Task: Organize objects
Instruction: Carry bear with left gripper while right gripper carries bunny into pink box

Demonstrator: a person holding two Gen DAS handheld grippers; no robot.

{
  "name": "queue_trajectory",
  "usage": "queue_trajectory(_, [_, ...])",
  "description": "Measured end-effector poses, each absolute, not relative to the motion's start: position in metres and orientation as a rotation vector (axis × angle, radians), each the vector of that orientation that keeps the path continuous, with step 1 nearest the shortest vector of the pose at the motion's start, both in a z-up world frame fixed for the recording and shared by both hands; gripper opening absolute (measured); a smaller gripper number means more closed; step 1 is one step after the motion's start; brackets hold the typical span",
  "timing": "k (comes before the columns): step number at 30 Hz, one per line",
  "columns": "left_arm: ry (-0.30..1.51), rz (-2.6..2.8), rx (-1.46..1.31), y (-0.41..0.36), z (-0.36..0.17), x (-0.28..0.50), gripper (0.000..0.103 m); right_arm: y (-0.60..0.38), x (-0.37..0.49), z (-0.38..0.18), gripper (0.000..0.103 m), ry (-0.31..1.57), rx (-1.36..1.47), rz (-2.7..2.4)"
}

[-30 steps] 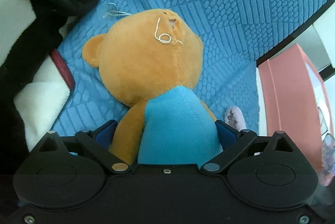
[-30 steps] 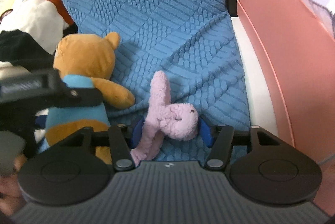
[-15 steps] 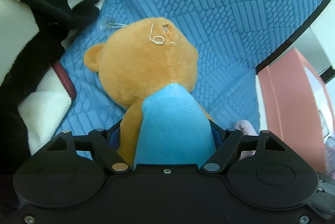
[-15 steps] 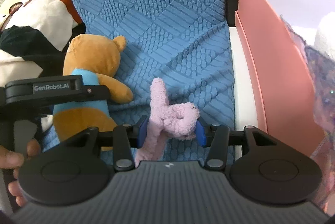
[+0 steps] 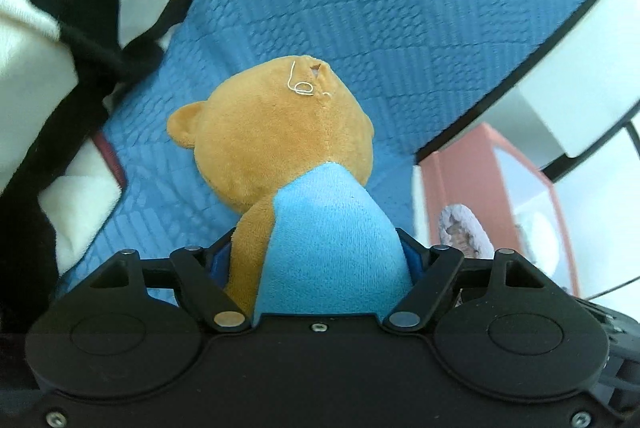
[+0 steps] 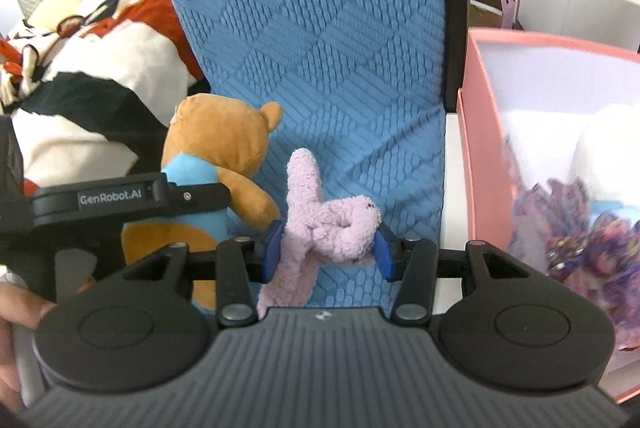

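We observe the left gripper (image 5: 320, 260) pinching the brown plush bear in a blue shirt (image 5: 288, 164), right gripper (image 6: 326, 248) clamped on the lilac fuzzy plush toy (image 6: 324, 224) — both above the blue textured cover (image 6: 320, 48), pink storage box (image 6: 480, 156) alongside.

Two grippers: left gripper (image 5: 318, 260), right gripper (image 6: 326, 252). Two plush toys out on the blue textured cover (image 6: 320, 48), one brown bear in a blue shirt (image 5: 288, 156) and one pink plush (image 6: 328, 224) just right of the bear; one black-white-orange blanket (image 6: 88, 68) left of the bear. One pink box (image 6: 480, 164) right of the cover, with one purple sequined item (image 6: 580, 240) and one white item (image 6: 608, 152) inside it, and one hand (image 6: 16, 312) left of the bear.
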State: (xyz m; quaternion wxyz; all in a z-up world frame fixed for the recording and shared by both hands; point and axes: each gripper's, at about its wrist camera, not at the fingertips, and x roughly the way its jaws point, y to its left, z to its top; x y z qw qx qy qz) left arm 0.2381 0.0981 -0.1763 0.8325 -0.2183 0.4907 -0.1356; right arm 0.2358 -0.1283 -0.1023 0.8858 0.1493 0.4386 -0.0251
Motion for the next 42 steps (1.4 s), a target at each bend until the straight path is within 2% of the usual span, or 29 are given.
queue_trajectory(8, [1.025, -0.339, -0.339, 0.064, -0.13, 0.24, 0.076, -0.151, 0.224, -0.058, 0.05, 0.861, 0.307, -0.062])
queue_trajectory(18, [0.998, -0.475, -0.339, 0.007, -0.076, 0.257, 0.076, -0.195, 0.208, -0.004, 0.05, 0.782, 0.304, -0.109])
queue_trajectory(25, [0.94, -0.557, -0.326, -0.055, -0.04, 0.274, 0.076, -0.239, 0.179, 0.013, 0.05, 0.723, 0.316, -0.192])
queue_trajectory(32, [0.93, -0.64, -0.3, -0.128, -0.032, 0.269, 0.076, -0.282, 0.141, 0.0, 0.05, 0.713, 0.321, -0.274])
queue_trajectory(42, [1.057, -0.663, -0.174, -0.202, -0.085, 0.25, 0.076, -0.337, 0.102, -0.066, 0.05, 0.738, 0.381, -0.399])
